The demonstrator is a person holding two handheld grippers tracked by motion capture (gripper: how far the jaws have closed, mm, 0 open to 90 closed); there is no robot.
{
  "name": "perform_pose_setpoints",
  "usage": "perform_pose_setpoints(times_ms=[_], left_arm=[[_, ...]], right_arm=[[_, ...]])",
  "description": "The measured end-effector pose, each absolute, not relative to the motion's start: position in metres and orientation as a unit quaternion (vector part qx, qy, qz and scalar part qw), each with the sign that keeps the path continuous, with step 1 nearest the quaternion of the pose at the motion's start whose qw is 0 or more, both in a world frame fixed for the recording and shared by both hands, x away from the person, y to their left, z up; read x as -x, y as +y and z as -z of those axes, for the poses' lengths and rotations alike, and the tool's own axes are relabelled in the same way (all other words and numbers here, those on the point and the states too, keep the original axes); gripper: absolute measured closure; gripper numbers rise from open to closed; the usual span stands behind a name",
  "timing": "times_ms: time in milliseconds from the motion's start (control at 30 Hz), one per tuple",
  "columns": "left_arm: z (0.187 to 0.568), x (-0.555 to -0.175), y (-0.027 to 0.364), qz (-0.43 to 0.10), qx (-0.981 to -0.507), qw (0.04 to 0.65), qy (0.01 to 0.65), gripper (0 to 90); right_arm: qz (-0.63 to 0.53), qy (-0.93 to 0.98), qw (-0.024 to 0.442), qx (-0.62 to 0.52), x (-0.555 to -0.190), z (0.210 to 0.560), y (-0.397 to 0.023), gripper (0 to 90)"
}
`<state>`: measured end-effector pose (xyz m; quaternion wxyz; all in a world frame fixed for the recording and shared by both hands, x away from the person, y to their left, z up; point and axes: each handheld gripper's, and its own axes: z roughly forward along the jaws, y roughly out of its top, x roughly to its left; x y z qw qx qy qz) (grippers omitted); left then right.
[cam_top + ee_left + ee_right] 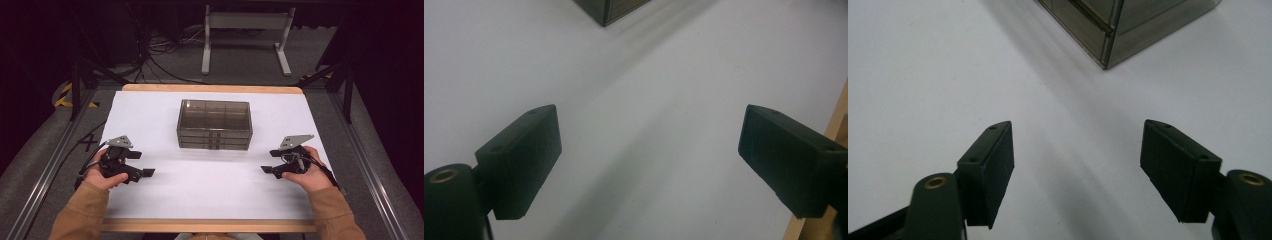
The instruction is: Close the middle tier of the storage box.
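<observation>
A smoky translucent box with small drawers (214, 124) stands in the middle of the white table (210, 190). My left gripper (148, 172) rests at the left front of it, held in a hand, its jaws wide apart with nothing between them (649, 150). My right gripper (266, 169) rests at the right front, also open and empty (1078, 160). A corner of the box (1108, 35) lies ahead of the right jaws, and another corner (611, 10) shows at the top of the left gripper view.
The table has a wooden rim (210, 225) along its front and back edges. Metal frame rails (45, 170) run along both sides. Beyond the table stand a white desk frame (245, 40) and cables on grey carpet.
</observation>
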<state>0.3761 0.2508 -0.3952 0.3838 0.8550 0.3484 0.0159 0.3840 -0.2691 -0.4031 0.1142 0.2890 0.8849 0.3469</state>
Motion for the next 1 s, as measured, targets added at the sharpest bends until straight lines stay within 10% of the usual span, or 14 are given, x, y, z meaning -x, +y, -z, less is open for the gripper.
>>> perform_pose_setpoints(times_ms=[1000], left_arm=[[0.399, -0.378, 0.250, -0.016, -0.859, 0.373, 0.351, 10.5]], right_arm=[[-0.343, 0.885, 0.126, -0.288, -0.377, 0.439, -0.263, 29.3]])
